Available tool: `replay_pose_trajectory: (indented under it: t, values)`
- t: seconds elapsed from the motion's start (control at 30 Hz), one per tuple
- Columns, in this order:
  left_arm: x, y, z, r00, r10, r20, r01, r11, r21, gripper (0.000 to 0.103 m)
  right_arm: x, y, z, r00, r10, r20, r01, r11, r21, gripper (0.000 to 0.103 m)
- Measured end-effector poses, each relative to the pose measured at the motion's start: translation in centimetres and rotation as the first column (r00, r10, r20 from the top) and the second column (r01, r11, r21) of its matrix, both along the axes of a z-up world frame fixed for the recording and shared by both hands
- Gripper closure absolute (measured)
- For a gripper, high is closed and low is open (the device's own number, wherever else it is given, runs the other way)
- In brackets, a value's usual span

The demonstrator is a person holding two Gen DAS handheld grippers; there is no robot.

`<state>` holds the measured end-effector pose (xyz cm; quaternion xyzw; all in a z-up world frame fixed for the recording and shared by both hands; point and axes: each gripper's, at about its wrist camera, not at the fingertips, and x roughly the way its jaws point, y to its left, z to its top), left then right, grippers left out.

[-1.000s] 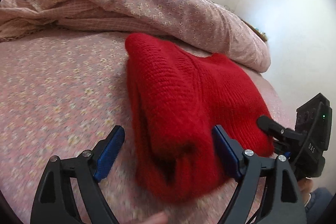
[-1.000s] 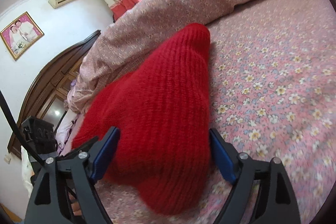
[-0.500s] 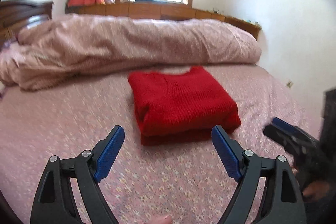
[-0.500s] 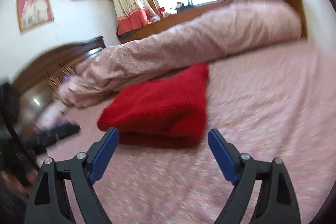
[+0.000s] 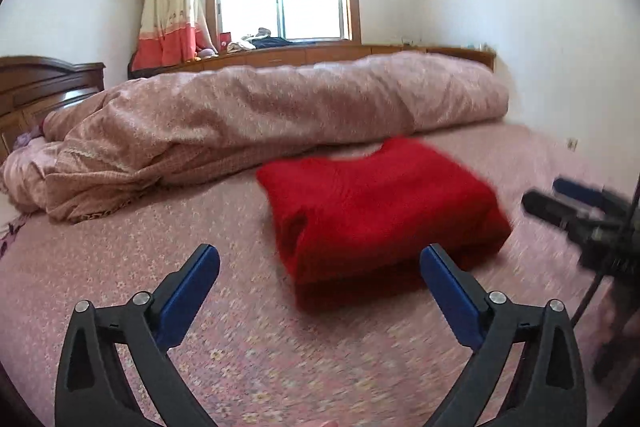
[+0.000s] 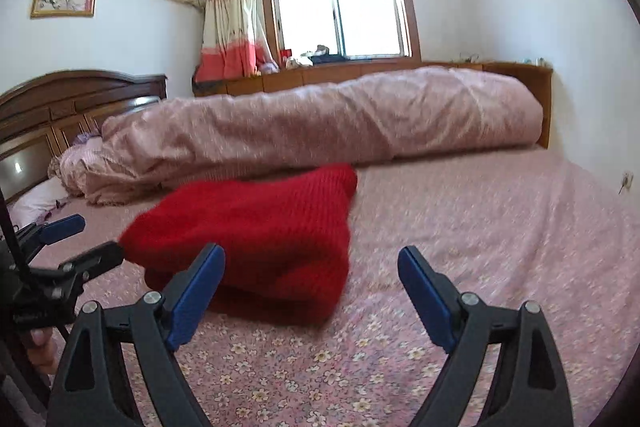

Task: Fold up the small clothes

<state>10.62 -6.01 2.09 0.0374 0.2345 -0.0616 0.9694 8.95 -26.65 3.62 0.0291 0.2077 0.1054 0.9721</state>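
Folded red sweater (image 5: 380, 207) lies flat on the bed (image 5: 120, 267), just in front of the rolled pink quilt (image 5: 280, 107). Left gripper (image 5: 320, 291) fingers spread wide, holding nothing, just short of the sweater's near edge. Right gripper (image 6: 312, 287) fingers also spread and empty, beside the sweater's right corner.
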Motion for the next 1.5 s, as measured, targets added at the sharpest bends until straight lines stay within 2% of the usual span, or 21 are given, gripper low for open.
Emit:
replay_pose_trajectory:
  t: [0.1, 0.23, 0.33, 0.4, 0.57, 1.5]
  values:
    - [1.4, 1.0, -1.4, 0.995, 0.023, -0.098, -0.027, 0.999, -0.036, 0.005, 0.6, 0.3, -1.1, 0.999, -0.009, -0.044, 0.009, 1.0, -0.012, 0.012]
    - [1.9, 2.2, -1.8, 0.992, 0.012, -0.127, -0.026, 0.993, -0.113, 0.005, 1.2, -0.2, -1.5, 0.998, -0.006, -0.068, 0.008, 0.999, 0.037, 0.012]
    - [1.7, 2.1, -1.8, 0.992, -0.047, -0.12, 0.031, 0.99, -0.137, 0.005, 1.3, -0.5, -1.7, 0.997, 0.014, -0.074, -0.009, 0.998, 0.065, 0.012]
    - [1.5, 1.6, -1.9, 0.988, -0.089, -0.126, 0.072, 0.988, -0.133, 0.005, 1.1, -0.3, -1.8, 0.997, 0.026, -0.071, -0.022, 0.998, 0.057, 0.012]
    - [1.2, 0.4, -1.9, 0.991, -0.074, -0.111, 0.067, 0.996, -0.062, 0.005, -0.1, 1.1, -1.3, 0.999, 0.045, -0.024, -0.045, 0.999, -0.004, 0.011]
    - [1.2, 0.8, -2.0, 0.992, -0.054, -0.115, 0.048, 0.997, -0.057, 0.005, -0.1, 1.8, -1.4, 0.998, 0.058, -0.035, -0.059, 0.998, -0.034, 0.009]
